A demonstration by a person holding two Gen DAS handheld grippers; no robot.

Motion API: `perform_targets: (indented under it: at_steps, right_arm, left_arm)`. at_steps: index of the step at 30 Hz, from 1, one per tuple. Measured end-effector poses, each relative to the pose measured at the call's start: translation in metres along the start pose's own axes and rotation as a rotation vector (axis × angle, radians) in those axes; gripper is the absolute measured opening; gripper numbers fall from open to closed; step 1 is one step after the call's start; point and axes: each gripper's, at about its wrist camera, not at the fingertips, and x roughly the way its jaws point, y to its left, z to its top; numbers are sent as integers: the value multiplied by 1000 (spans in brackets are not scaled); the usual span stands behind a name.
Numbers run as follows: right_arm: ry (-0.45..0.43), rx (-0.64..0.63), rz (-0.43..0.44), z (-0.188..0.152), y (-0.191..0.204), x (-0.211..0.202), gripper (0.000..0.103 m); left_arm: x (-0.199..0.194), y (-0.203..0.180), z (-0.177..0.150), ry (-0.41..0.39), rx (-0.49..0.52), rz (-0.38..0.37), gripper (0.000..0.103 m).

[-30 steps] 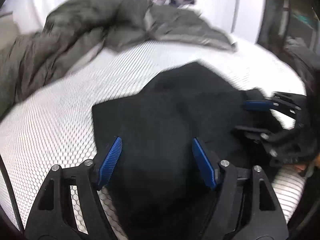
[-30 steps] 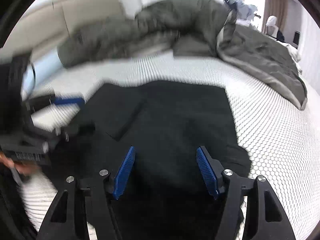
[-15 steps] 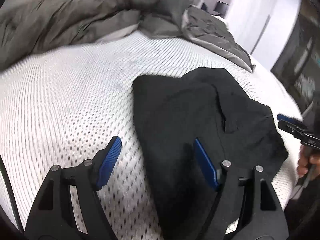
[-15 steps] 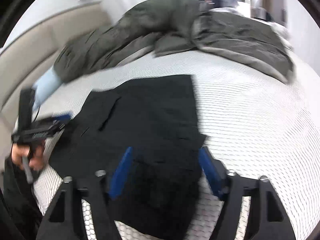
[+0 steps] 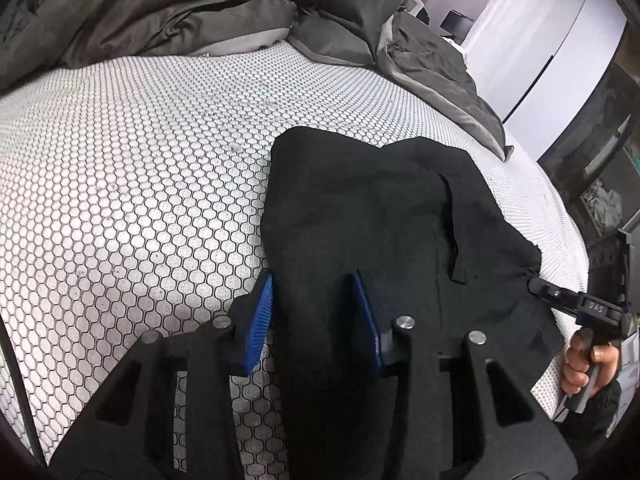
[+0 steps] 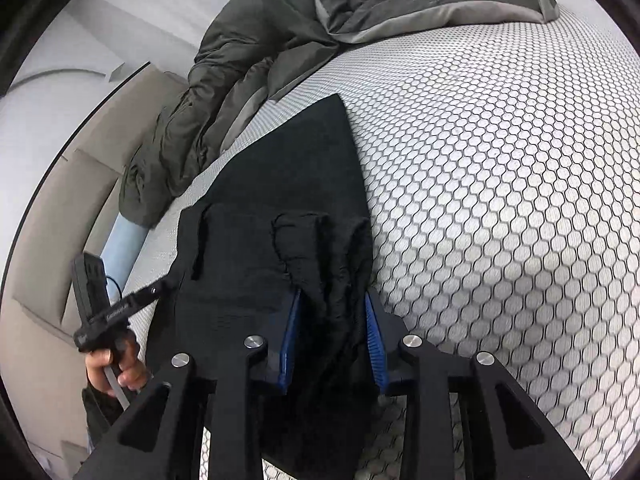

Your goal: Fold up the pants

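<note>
Black pants (image 5: 380, 208) lie folded on the white honeycomb-patterned mattress (image 5: 140, 168). My left gripper (image 5: 316, 312) is at the near left edge of the pants, its blue pads narrowed around a thick fold of the cloth. My right gripper (image 6: 332, 332) is at the opposite near corner, its blue pads narrowed around a bunched fold of the pants (image 6: 288, 184). Each view shows the other gripper in a hand at the far side of the pants: the right gripper (image 5: 560, 294) and the left gripper (image 6: 132, 304).
A rumpled dark grey duvet (image 5: 192, 4) is heaped along the far side of the bed, also in the right wrist view (image 6: 280, 28). A beige headboard (image 6: 60, 208) and a light blue pillow (image 6: 120, 240) lie at the left. White wardrobe doors (image 5: 532, 48) stand behind.
Both grippers have narrowed from wide open onto folds of the pants at its two near corners. Both views have swung outward towards the pants' edges.
</note>
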Motion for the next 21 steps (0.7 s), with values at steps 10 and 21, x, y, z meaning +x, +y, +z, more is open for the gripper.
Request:
perform_targets:
  at_steps: [10, 21]
  right_arm:
    - [-156, -164, -128, -29, 41, -56, 82]
    - [-398, -406, -119, -100, 92, -87, 103]
  left_arm:
    - [-59, -26, -15, -199, 99, 118, 77]
    - [-121, -62, -100, -447, 174, 153, 102]
